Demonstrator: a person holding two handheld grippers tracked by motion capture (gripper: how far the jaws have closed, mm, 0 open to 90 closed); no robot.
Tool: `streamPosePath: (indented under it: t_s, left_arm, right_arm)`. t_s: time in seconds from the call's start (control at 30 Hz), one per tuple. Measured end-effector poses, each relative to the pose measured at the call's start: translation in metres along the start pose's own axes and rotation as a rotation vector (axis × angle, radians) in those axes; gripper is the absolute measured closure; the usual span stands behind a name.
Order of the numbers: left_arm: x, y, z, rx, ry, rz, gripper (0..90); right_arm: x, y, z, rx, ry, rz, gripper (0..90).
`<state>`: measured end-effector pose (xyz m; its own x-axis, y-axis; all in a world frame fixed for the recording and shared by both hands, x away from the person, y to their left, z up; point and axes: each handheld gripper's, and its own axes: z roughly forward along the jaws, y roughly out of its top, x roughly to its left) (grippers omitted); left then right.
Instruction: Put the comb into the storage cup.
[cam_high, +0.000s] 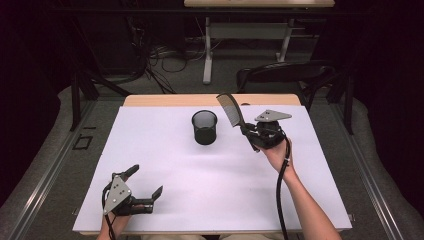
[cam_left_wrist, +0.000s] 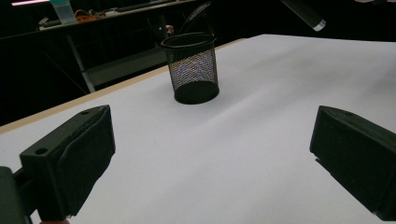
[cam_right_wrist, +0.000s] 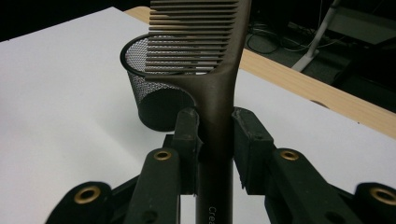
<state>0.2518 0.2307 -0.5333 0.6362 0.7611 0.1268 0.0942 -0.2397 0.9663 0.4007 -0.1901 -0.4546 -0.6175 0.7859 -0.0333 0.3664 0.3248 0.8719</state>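
Note:
A black mesh cup (cam_high: 205, 127) stands upright on the white table (cam_high: 165, 160), toward the back middle. My right gripper (cam_high: 248, 132) is shut on the handle of a dark comb (cam_high: 231, 110), held above the table just right of the cup with the teeth end pointing up and away. In the right gripper view the comb (cam_right_wrist: 212, 60) rises between the two pads (cam_right_wrist: 187, 135), and the cup (cam_right_wrist: 154, 88) sits behind it. My left gripper (cam_high: 147, 180) rests near the front left of the table, open with nothing between its fingers. Its view shows the cup (cam_left_wrist: 192, 67) ahead.
A wooden strip (cam_high: 210, 100) edges the table's far side. Beyond it are a dark chair (cam_high: 285, 75), a white desk frame (cam_high: 245, 35) and cables on the floor. A black cable (cam_high: 280, 195) trails from my right gripper along the forearm.

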Motion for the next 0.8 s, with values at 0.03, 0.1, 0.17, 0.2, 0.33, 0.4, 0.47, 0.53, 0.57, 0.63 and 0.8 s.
streamPosePath:
  t_s: [0.03,0.1,0.17,0.2,0.33,0.4,0.47,0.53,0.57,0.63,0.8]
  left_arm:
    - [0.000,0.000,0.000,0.002,0.001,0.001,0.0]
    - [0.000,0.000,0.000,0.001,0.001,0.000,0.0]
    - [-0.001,0.000,0.001,0.001,0.001,0.000,0.0]
    - [0.000,0.000,0.001,0.001,0.001,0.000,0.1]
    - [0.000,0.000,0.001,0.002,0.001,0.000,0.0]
    - [0.000,0.000,0.000,0.000,0.001,-0.001,0.1]
    - [0.000,0.000,0.000,-0.002,0.001,-0.001,0.0]
    - [0.000,0.000,0.000,0.000,0.002,0.000,0.0]
    - [0.000,0.000,0.000,0.000,0.002,0.000,0.1]
    - [0.000,0.000,0.000,-0.001,0.002,0.000,0.1]
    - [0.000,0.000,0.000,-0.002,0.001,-0.001,0.0]
  right_arm:
    - [0.000,0.001,0.000,-0.001,0.002,-0.002,72.5]
    - [0.001,0.003,0.001,-0.008,-0.002,-0.005,72.5]
    - [0.002,0.006,0.003,-0.007,0.002,-0.012,72.5]
    - [0.002,0.007,0.003,-0.007,0.000,-0.017,72.5]
    - [0.004,0.011,0.005,-0.013,0.005,-0.024,72.5]
    - [0.004,0.013,0.006,-0.018,0.006,-0.026,72.5]
    - [0.004,0.014,0.006,-0.020,0.006,-0.026,72.5]
    - [0.004,0.015,0.006,-0.025,0.006,-0.025,72.5]
    - [0.005,0.015,0.007,-0.025,0.007,-0.023,72.5]
    - [0.005,0.016,0.007,-0.029,0.004,-0.024,72.5]
    - [0.004,0.020,0.008,-0.037,0.006,-0.024,72.5]
